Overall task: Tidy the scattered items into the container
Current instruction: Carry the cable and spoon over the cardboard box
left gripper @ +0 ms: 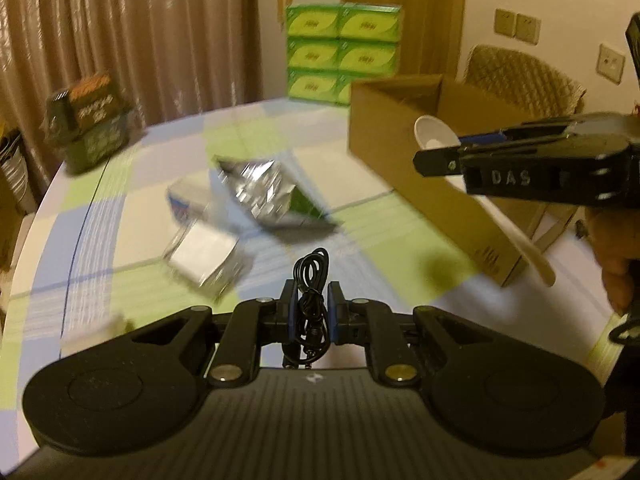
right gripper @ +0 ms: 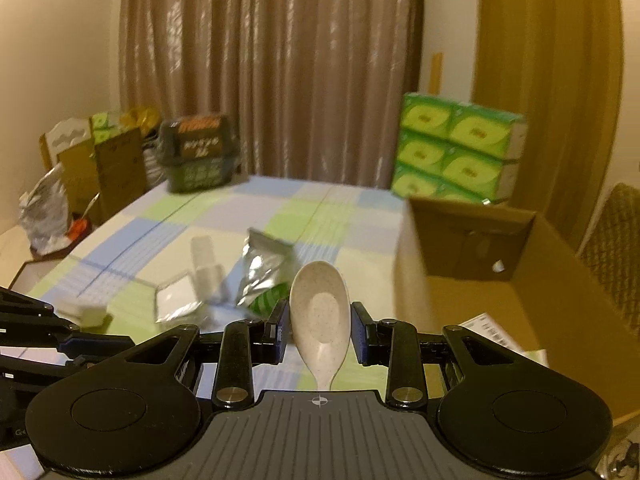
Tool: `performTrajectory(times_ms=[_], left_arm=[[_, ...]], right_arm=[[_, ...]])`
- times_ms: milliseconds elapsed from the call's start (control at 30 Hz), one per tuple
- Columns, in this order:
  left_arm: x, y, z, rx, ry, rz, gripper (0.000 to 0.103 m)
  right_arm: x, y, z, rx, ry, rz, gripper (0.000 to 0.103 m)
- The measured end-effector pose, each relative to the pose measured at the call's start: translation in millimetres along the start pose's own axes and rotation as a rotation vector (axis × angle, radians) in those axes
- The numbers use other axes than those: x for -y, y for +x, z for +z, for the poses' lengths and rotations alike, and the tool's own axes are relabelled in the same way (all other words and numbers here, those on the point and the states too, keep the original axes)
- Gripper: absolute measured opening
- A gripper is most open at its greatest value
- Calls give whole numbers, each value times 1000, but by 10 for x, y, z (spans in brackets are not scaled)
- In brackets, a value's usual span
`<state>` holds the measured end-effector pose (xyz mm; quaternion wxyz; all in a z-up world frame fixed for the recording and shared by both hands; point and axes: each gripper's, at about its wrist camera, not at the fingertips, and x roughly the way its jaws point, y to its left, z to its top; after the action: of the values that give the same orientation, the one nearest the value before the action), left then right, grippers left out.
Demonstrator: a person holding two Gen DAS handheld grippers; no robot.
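My left gripper [left gripper: 311, 307] is shut on a coiled black cable [left gripper: 311, 280], held above the checked tablecloth. My right gripper [right gripper: 319, 326] is shut on a beige speckled spoon [right gripper: 319, 312], bowl pointing forward; it also shows in the left wrist view [left gripper: 436, 160] with the spoon [left gripper: 434, 132] raised beside the open cardboard box [left gripper: 404, 148]. The box [right gripper: 560, 272] sits at the table's right, with papers inside. A silver foil pouch [left gripper: 268, 192], a white packet [left gripper: 204, 252] and a small carton [left gripper: 188, 200] lie on the table; the pouch [right gripper: 264, 268] also shows in the right wrist view.
A dark green basket [left gripper: 90, 124] stands at the table's far left. Stacked green tissue boxes [left gripper: 344, 52] stand at the back. A wicker chair [left gripper: 520, 76] is behind the box. Bags and cartons [right gripper: 80, 176] crowd the left side beyond the table.
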<state>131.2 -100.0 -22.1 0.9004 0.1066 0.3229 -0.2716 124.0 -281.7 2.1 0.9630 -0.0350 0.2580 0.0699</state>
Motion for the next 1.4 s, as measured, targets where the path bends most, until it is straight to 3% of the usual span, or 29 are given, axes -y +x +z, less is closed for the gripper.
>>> performTrajectory(times_ms=[433,700,1067,1400], left_arm=[[772,-12,775,123,75,-115,11],[1181,62,1094,159,120,-169,11],[1564,356,1279,149,129,-233,11],[1683,631,1277,114,126,-245,11]], right_arm=[[819,-485,364,111,96,-108,29],[1303,-561,391,117,112,-180,29],[1737,-535,232,87,165,-205,29],[1891,-362,131,57,188,-202,29]])
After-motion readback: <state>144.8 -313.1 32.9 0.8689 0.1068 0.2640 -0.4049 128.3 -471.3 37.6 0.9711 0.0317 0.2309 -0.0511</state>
